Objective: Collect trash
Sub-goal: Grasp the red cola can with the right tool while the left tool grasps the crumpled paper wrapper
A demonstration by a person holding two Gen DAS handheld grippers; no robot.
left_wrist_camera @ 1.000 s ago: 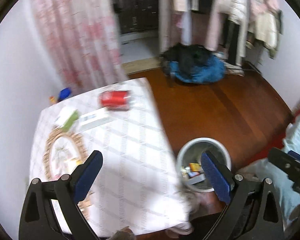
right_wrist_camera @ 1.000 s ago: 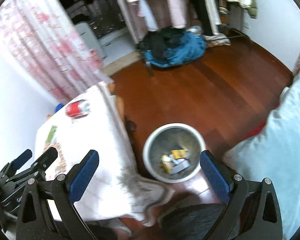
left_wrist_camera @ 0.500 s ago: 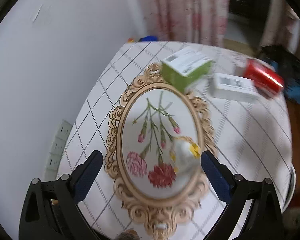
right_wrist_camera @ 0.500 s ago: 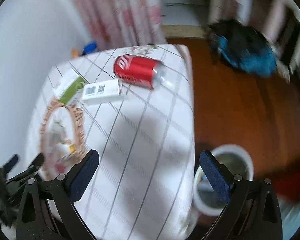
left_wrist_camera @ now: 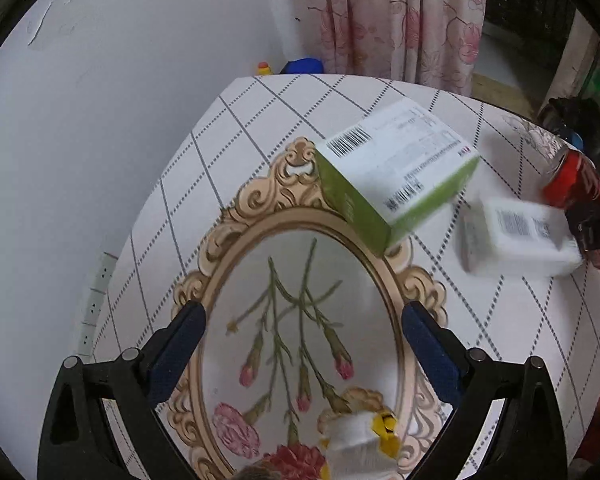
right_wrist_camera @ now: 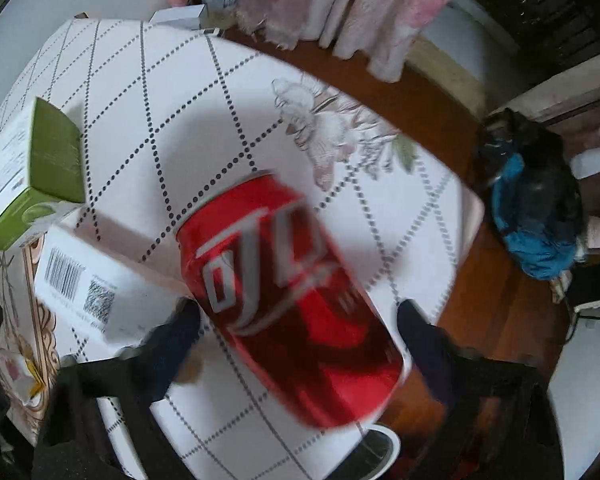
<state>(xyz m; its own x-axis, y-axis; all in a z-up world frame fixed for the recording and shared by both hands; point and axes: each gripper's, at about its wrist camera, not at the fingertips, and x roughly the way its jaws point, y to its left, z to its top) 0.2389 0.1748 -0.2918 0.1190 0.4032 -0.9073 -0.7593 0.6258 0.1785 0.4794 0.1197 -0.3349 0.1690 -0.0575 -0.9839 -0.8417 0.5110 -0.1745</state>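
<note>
Honestly, most of this job looks like it's ahead, going by what's sitting on the surface (left_wrist_camera: 260, 120) right now.

Starting on the left: the left claw (left_wrist_camera: 304, 344) is spread wide with nothing in it, hovering over the oval flower mat (left_wrist_camera: 300, 280). Down at the near end of that mat there's a crumpled white wad with a yellow bit (left_wrist_camera: 360, 436), which I'd guess is trash too, though it's too close to the frame edge to say what it is. Just past the mat's far end sits the green-and-white box (left_wrist_camera: 392, 172), corner overlapping the mat's ornate border. To its right is the white box with a barcode (left_wrist_camera: 516, 236), lying flat, and beside that the red can (right_wrist_camera: 288, 300) on its side.

The right claw (right_wrist_camera: 300, 320) is wide open as well, straddling the can; it's blurry, so I can't tell if either pad touches it, but it's clearly not clamped. My read: the can is the next grab.

A sliver of a white bin rim (right_wrist_camera: 380, 440) peeks in below the surface edge on the right. Its contents aren't visible here. So at least three, maybe four, items left to go.
</note>
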